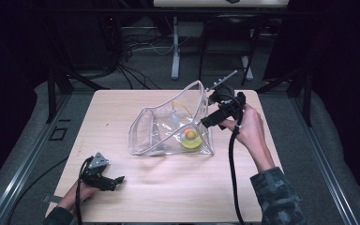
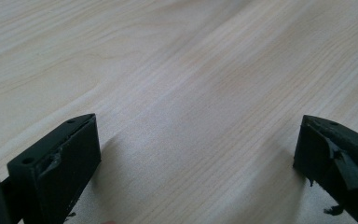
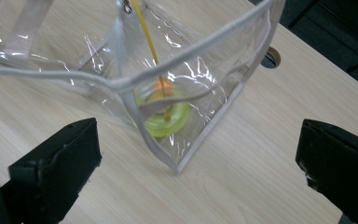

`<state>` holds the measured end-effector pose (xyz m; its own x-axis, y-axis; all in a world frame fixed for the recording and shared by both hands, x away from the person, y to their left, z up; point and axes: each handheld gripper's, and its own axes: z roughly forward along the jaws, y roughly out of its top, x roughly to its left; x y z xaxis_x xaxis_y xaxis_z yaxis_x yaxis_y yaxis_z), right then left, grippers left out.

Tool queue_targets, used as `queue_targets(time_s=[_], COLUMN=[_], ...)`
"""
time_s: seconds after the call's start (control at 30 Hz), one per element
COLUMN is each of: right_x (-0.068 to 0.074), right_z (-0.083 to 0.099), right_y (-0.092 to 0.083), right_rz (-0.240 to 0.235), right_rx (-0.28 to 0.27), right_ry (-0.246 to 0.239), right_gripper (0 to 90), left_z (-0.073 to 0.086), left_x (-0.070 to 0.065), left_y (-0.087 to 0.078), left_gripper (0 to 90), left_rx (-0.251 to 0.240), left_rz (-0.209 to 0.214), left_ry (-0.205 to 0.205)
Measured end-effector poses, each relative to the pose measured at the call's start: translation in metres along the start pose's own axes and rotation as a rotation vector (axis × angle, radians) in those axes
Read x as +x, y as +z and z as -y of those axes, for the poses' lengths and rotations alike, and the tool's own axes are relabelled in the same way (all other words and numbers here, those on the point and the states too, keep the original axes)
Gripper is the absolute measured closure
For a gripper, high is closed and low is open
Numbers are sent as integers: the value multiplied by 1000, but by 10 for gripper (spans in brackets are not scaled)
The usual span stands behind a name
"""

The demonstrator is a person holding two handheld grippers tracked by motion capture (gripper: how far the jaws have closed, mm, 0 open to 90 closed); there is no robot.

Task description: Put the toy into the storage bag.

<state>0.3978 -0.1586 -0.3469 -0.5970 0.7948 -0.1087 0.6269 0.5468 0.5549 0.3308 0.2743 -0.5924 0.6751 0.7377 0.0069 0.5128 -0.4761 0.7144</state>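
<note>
Clear plastic bag (image 3: 121,56) with yellow-green toy (image 3: 165,116) inside, standing on counter (image 3: 270,140) just ahead of released, empty right jaws; left jaws released, well apart.

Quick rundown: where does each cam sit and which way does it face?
High view: above the person's side, facing forward and down on the table; both forearms, left tongs, right tongs.
Left gripper view: on the left tongs, facing bare tabletop; open jaws.
Right gripper view: on the right tongs, facing the clear bag; open jaws.
Shared: high and right gripper views both show the green-and-orange toy inside the bag.
</note>
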Motion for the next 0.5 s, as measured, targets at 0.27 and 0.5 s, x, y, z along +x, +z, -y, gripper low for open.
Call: queue_targets(time_s=[0.27, 0.5], right_x=[-18, -31], right_z=[41, 77], right_y=[-2, 6], right_rz=[11, 21], right_rx=[-9, 9], right_ry=[49, 93], right_gripper=[0, 0], left_z=[0, 0], left_x=[0, 0], left_y=[0, 0], left_gripper=[2, 2], left_rx=[2, 1], left_rz=[4, 4], left_ry=[0, 1])
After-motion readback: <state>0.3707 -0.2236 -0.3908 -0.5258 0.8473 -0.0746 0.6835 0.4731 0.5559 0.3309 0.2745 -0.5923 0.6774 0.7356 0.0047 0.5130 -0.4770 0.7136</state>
